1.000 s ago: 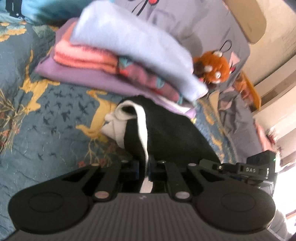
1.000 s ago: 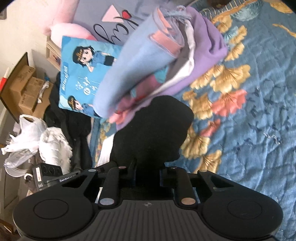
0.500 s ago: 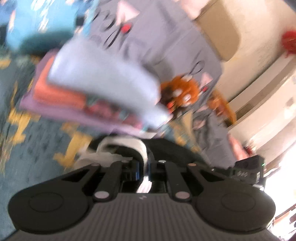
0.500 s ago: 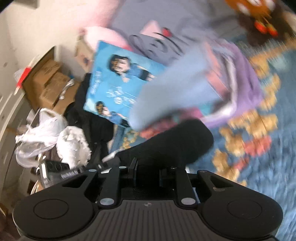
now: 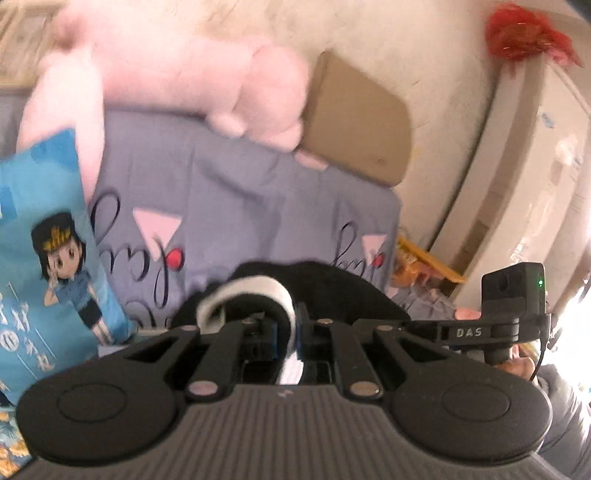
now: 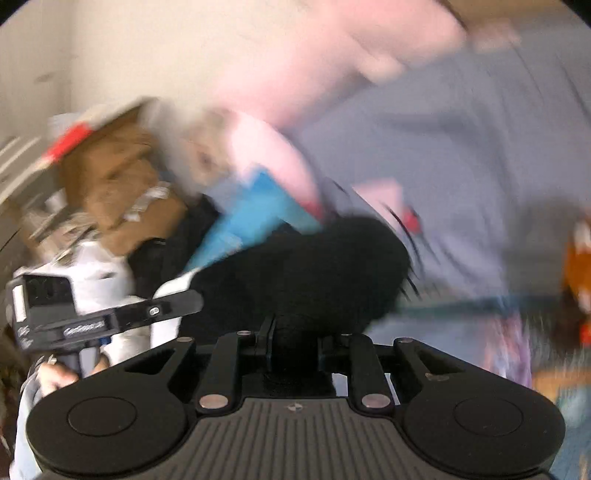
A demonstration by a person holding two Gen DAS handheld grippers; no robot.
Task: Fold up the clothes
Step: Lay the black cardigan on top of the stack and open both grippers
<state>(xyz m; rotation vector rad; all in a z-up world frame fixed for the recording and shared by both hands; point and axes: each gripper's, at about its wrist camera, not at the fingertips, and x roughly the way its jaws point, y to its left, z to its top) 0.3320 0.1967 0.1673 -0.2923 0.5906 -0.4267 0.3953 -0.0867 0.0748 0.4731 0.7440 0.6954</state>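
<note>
1. Containers: cardboard boxes (image 6: 122,192) far left in the right view, flaps open, contents too blurred to tell. White bags (image 6: 99,266) sit below them.
2. Left view, left to right: blue cartoon pillow (image 5: 48,273), pink plush (image 5: 177,74) on top of the grey pillow (image 5: 258,206), tan headboard (image 5: 358,129), wall and a red ornament (image 5: 528,33) at the right.
3. Room: black garment (image 5: 325,291) is up in the air in front of the grey pillow, touching none of it. Right view is heavily motion-blurred.
4. Left tongs (image 5: 291,328): closed to a narrow gap, pinching the garment's white-lined edge (image 5: 255,288); that edge loops up just left of the fingers.
5. Right tongs (image 6: 295,343): clamped on black cloth bunched between the fingers; the garment spans across to the left tongs. An orange toy (image 6: 578,258) shows at the right edge.
</note>
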